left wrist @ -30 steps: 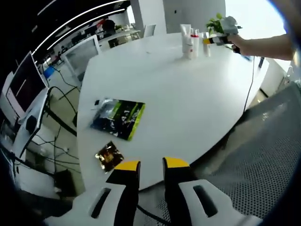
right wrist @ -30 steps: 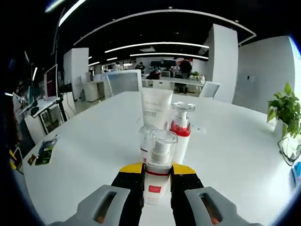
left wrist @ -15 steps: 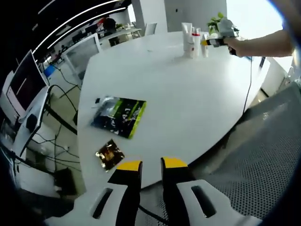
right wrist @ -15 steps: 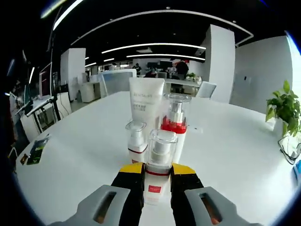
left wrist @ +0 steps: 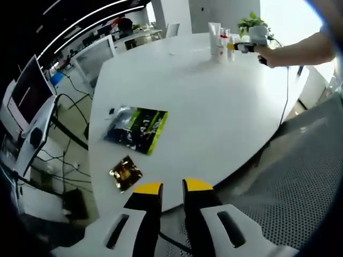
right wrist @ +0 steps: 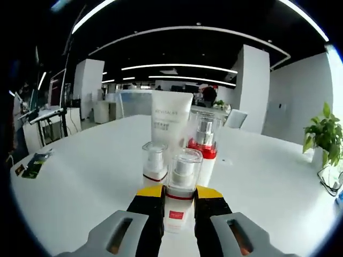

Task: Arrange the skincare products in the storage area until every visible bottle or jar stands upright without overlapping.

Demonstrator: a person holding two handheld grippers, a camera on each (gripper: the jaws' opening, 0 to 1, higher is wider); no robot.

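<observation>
In the right gripper view my right gripper (right wrist: 178, 196) is shut on a small clear-capped pump bottle (right wrist: 180, 184) with a red band, held upright. Just beyond it stand a short pump bottle (right wrist: 155, 165), a taller red-collared pump bottle (right wrist: 204, 147) and a white tube (right wrist: 171, 123), all upright and close together on the white table (right wrist: 91, 187). In the left gripper view the same cluster of bottles (left wrist: 220, 38) sits at the far edge of the table, with the right gripper (left wrist: 244, 45) beside it. My left gripper (left wrist: 171, 188) hangs off the near table edge, its jaws close together with nothing between them.
A green and black packet (left wrist: 137, 129) and a small gold packet (left wrist: 125, 173) lie on the near left of the table (left wrist: 214, 107). A mesh chair (left wrist: 300, 176) stands at the right. A potted plant (right wrist: 326, 128) and a clear container (right wrist: 330, 171) sit at the table's right.
The right gripper has carried the held bottle lower and nearer the cluster; the bottles look larger and the view sits closer to the tabletop. The left gripper barely shifted.
</observation>
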